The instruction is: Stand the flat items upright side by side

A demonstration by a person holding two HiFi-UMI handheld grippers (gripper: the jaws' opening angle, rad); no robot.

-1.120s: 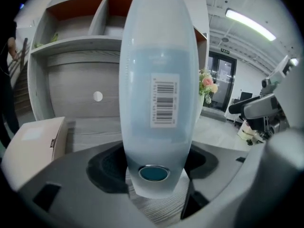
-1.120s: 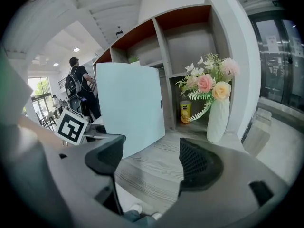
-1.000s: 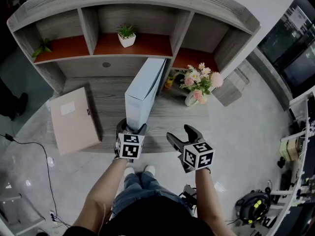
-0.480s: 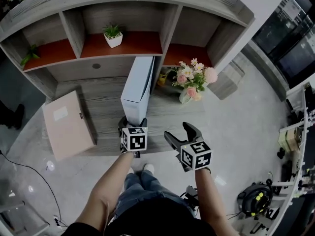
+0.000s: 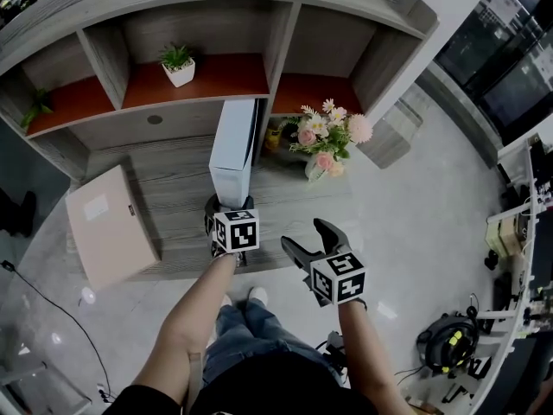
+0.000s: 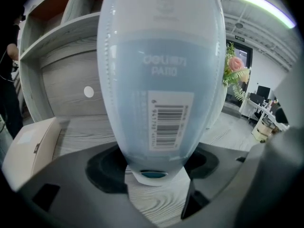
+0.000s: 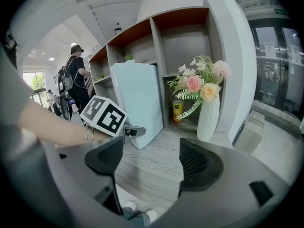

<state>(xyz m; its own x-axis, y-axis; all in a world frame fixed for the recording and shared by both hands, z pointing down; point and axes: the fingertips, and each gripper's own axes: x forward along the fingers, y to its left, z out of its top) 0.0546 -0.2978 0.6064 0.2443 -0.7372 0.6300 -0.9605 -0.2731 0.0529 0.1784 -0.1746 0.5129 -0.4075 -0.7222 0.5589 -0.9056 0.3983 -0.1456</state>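
Note:
A light blue file box (image 5: 232, 150) stands upright on its narrow edge on the grey wooden table (image 5: 285, 201), its spine with a barcode facing me (image 6: 161, 80). My left gripper (image 5: 230, 206) is shut on the lower near end of that spine, a pad on each side (image 6: 154, 163). A beige file box (image 5: 108, 223) lies flat at the table's left, apart from the blue one (image 6: 28, 148). My right gripper (image 5: 307, 236) hovers open over the table's front edge, right of the blue box (image 7: 137, 99), with nothing between its jaws (image 7: 152, 160).
A white vase of flowers (image 5: 324, 145) stands right of the blue box, with a small yellow bottle (image 5: 273, 137) behind. A wooden shelf unit (image 5: 276, 50) backs the table; a potted plant (image 5: 179, 63) sits in it. A person (image 7: 76, 77) stands far left.
The blue box leaned to the right a second ago and now stands straighter, showing less of its broad face. My left gripper stays on it. The right gripper has barely moved.

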